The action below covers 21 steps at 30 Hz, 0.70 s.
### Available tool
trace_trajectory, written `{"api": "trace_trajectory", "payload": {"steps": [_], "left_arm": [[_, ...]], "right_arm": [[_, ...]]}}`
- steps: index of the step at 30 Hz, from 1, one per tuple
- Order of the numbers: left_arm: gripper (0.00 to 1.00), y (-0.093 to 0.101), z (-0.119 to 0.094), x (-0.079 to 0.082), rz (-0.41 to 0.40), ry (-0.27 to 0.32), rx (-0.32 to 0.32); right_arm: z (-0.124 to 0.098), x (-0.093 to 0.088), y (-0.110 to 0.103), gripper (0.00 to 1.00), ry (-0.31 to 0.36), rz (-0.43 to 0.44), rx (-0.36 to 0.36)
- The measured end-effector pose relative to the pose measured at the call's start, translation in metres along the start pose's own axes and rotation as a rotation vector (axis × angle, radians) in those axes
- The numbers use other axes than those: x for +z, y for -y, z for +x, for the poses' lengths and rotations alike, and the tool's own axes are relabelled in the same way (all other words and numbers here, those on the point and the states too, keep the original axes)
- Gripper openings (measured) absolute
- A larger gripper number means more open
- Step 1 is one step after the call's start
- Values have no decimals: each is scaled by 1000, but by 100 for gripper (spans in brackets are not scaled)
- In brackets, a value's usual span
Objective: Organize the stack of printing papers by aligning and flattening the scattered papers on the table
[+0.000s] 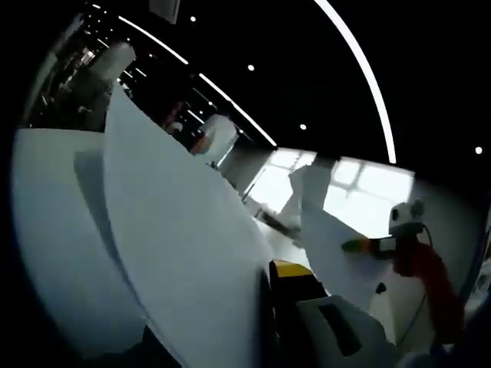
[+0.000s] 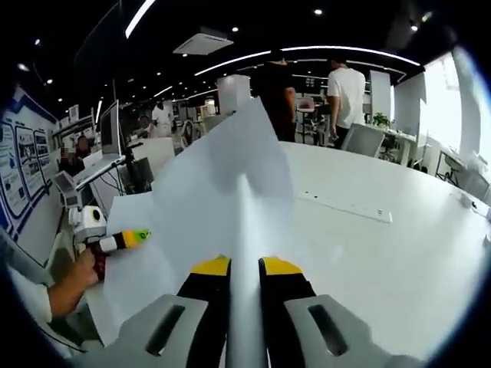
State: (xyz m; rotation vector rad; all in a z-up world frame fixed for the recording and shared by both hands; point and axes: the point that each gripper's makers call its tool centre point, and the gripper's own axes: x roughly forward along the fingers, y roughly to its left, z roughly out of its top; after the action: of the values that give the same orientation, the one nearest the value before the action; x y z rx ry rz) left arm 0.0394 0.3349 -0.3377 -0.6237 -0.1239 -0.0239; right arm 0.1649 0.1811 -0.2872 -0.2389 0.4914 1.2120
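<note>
Several thin white printing-paper sheets [image 2: 230, 192], lifted edge-up above the round white desk [image 2: 399, 245]. Right tongs [image 2: 244, 268] pinch their near edge; left tongs [image 1: 265, 307] likewise clamp paper. Light, floppy, crease-prone, probably slippery between sheets: best held at opposite edges.

Dark ceiling [image 2: 253, 19], bright windows [image 1: 368, 192]

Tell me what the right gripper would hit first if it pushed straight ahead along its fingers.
Likely nothing new: the right gripper is already clamped on the upright white printing paper sheets. Beyond them lies the bare round white table; depth past the paper is unclear.
</note>
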Motion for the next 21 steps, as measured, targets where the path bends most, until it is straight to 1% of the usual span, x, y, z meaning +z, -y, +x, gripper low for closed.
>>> {"api": "trace_trajectory", "payload": {"steps": [4,7,16,21], "left_arm": [[13,0,0,3,-8,12,-2],[16,0,-1,5,-18,21,-4],[16,0,-2,6,-24,28,-9],[16,0,-2,6,-24,33,-9]], "right_arm": [[5,2,-5,9,0,-9,1],[11,2,-9,9,-18,-21,5],[20,1,-10,8,-31,-10,15],[24,-4,-23,8,-40,-22,22]]}}
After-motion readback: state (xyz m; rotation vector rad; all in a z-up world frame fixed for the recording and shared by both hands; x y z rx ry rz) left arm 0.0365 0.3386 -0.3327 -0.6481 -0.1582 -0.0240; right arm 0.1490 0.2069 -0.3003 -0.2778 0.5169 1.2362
